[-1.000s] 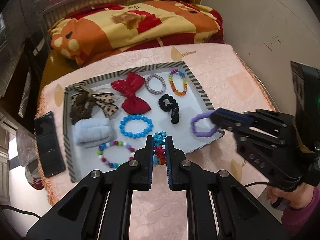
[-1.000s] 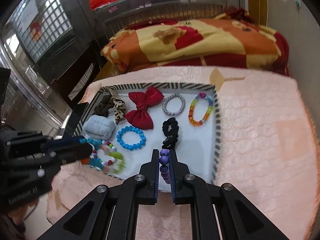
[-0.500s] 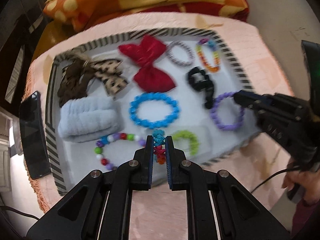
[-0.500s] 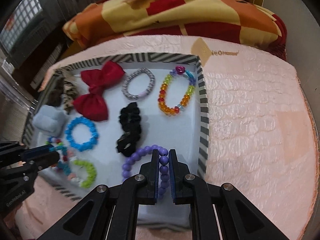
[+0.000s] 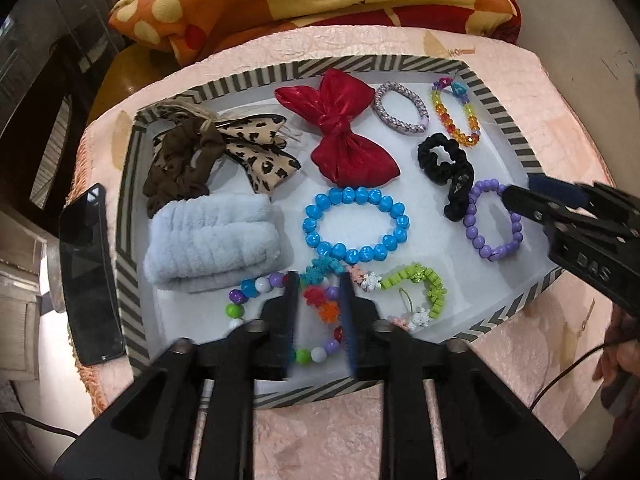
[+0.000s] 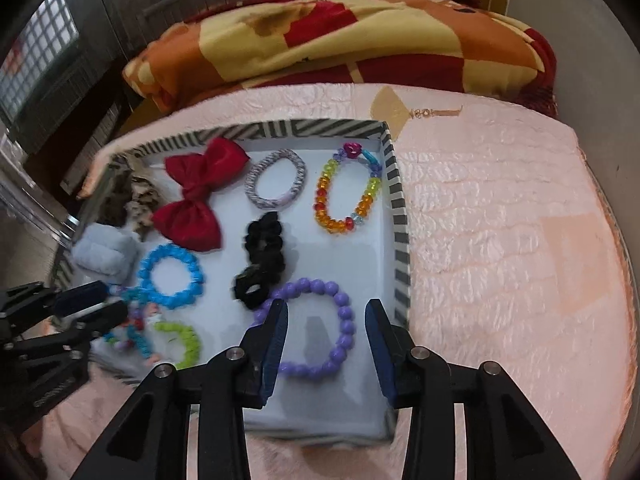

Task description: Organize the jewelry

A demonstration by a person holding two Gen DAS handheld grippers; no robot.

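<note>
Both bracelets now lie in the striped tray (image 6: pixel 400 216): we have just spread our right gripper (image 6: pixel 326 340) off the purple bracelet (image 6: pixel 344 320) and our left gripper (image 5: pixel 320 316) off the multicoloured flower bracelet (image 5: pixel 416 280), so both placements look done.

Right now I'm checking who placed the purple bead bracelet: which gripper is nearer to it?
Right. The right gripper straddles the purple bead bracelet, jaws just opened, the bracelet lying in the tray. The left gripper sits across the tray, over the green and teal bracelet.
</note>
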